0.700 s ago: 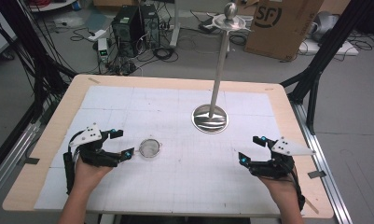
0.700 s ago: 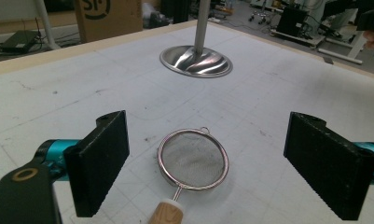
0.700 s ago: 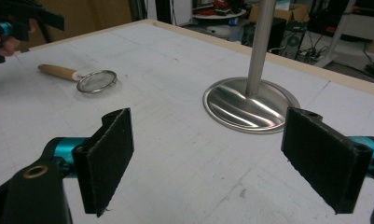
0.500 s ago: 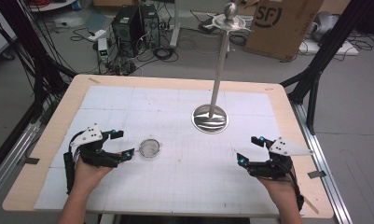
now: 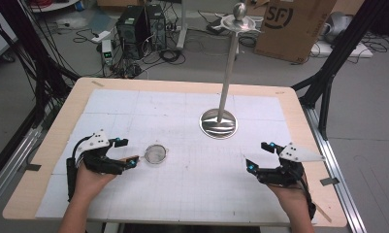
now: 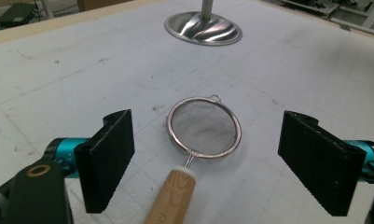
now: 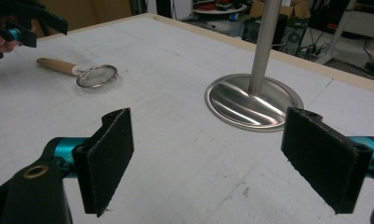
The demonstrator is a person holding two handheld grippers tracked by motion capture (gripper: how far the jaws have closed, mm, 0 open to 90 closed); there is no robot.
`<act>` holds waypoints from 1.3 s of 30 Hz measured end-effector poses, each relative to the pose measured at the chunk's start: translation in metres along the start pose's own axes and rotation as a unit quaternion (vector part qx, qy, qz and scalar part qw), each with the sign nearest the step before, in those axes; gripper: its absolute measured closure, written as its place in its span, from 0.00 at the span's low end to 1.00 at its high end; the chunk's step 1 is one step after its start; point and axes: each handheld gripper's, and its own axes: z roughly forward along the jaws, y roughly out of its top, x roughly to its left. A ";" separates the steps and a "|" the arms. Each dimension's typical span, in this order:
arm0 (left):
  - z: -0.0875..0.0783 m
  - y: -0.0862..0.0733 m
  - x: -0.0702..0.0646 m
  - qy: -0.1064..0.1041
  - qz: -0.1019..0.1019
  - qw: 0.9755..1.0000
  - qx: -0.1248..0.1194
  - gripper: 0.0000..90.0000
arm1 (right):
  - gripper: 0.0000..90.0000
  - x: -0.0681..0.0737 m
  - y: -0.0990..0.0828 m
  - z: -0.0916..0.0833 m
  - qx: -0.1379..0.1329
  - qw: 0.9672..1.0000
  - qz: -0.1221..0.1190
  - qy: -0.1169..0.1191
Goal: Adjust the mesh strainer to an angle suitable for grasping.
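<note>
Lying flat on the white-covered desk (image 5: 192,194), a small mesh strainer (image 5: 156,154) with a wooden handle (image 6: 171,196) is seen just ahead of the left gripper (image 5: 125,152). In the left gripper view the ring of the strainer (image 6: 203,126) rests between the two black jaws, which stand wide apart with nothing held, and the handle points back toward the camera, running down between them. The jaws are not yet touching the handle or the rim.

The right gripper (image 5: 259,156) is held low over the right part of the desk, well apart from the strainer; its jaws are likewise spread wide and empty. In its own view a tall steel stand (image 7: 253,95) with a round base is seen ahead and to the right, with the strainer farther off at the left.

The step in hand is judged to be the approach for picking up the strainer with the left gripper. For the next move, the gripper would need to be lowered so the jaws bracket the wooden handle, then closed firmly on it, since the thin wire rim would offer a poorer hold.
</note>
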 end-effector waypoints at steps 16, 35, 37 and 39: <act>0.007 -0.019 0.016 0.015 -0.017 0.997 0.074 0.39 | 0.18 0.001 -0.001 0.002 0.007 1.000 0.001 0.000; 0.020 -0.024 0.010 0.005 0.014 0.989 0.146 0.67 | 0.18 0.001 -0.002 0.004 0.013 1.000 -0.005 -0.004; 0.020 -0.024 0.008 0.003 0.018 0.989 0.148 0.68 | 0.18 0.001 -0.002 0.004 0.012 1.000 -0.006 -0.003; 0.021 -0.024 0.006 -0.005 0.018 0.989 0.146 0.70 | 0.18 0.001 -0.002 0.004 0.012 1.000 -0.005 -0.003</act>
